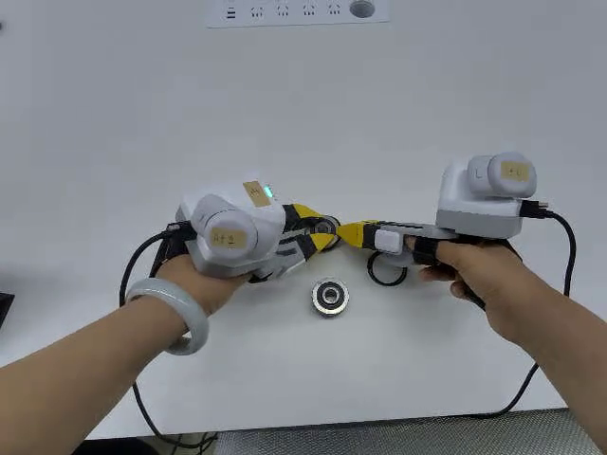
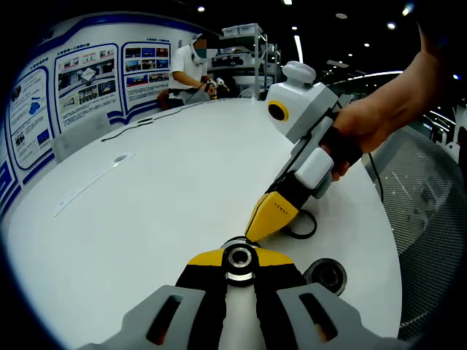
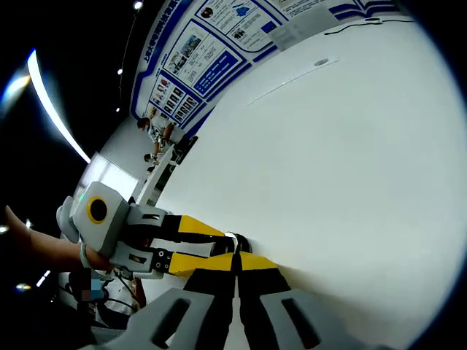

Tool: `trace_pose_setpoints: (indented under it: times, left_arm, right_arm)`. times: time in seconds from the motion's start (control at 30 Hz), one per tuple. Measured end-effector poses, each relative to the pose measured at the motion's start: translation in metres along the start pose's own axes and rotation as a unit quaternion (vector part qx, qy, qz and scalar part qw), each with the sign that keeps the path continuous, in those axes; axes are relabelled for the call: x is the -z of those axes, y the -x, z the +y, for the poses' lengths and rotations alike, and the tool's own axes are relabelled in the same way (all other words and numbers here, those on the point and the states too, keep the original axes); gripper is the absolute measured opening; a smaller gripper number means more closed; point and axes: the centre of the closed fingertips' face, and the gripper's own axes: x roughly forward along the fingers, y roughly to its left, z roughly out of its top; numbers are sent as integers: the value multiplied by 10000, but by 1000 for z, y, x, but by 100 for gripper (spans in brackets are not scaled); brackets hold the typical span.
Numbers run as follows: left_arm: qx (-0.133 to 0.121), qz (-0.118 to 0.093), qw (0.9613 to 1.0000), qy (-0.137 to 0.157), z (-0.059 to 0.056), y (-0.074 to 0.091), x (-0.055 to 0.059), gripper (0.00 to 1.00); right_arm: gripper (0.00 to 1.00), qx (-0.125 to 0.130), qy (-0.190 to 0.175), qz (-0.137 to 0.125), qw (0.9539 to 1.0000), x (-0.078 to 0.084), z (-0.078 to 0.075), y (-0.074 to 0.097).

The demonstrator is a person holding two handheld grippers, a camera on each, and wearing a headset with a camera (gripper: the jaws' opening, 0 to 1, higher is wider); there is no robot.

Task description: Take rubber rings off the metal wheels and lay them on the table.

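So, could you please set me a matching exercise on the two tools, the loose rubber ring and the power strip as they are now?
Things:
1. left tool
2. right tool
3. loose black rubber ring
4. white power strip

Places or states:
A. at the far edge of the white table
B. shut on a round metal wheel
C. lying flat on the table
D. shut, tip at the held wheel's rim

Pairs: 1-B, 2-D, 3-C, 4-A

White power strip (image 1: 296,11) at head view's top; wall posters (image 2: 87,76); mesh surface (image 2: 430,211), possibly chair.
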Motion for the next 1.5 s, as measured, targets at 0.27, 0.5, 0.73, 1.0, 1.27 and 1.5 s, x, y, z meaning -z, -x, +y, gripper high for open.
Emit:
trace_pose_setpoints:
  times: [0.27, 0.5, 0.73, 1.0, 1.27, 1.5]
  left_arm:
    - [1, 1, 10000, -9, 0, 0, 0, 13]
    - [5, 6, 10000, -21, 0, 0, 0, 13]
    - [13, 14, 10000, -38, -1, 0, 0, 13]
    - [20, 18, 10000, -57, -1, 0, 0, 13]
    - [30, 28, 10000, -85, -1, 0, 0, 13]
    - [43, 30, 9999, -131, -1, 0, -1, 13]
  right_arm:
    - [2, 21, -36, -16, 10000, 0, 0, 0]
    - [2, -56, -134, -71, 9999, -2, 5, 0]
    - [1, -124, -170, -99, 9997, -3, 12, 0]
    - [1, -195, -259, -145, 9994, -3, 17, 1]
    - [2, -312, -460, -227, 9982, -3, 21, 3]
    - [2, -240, -515, -276, 9980, -3, 17, 3]
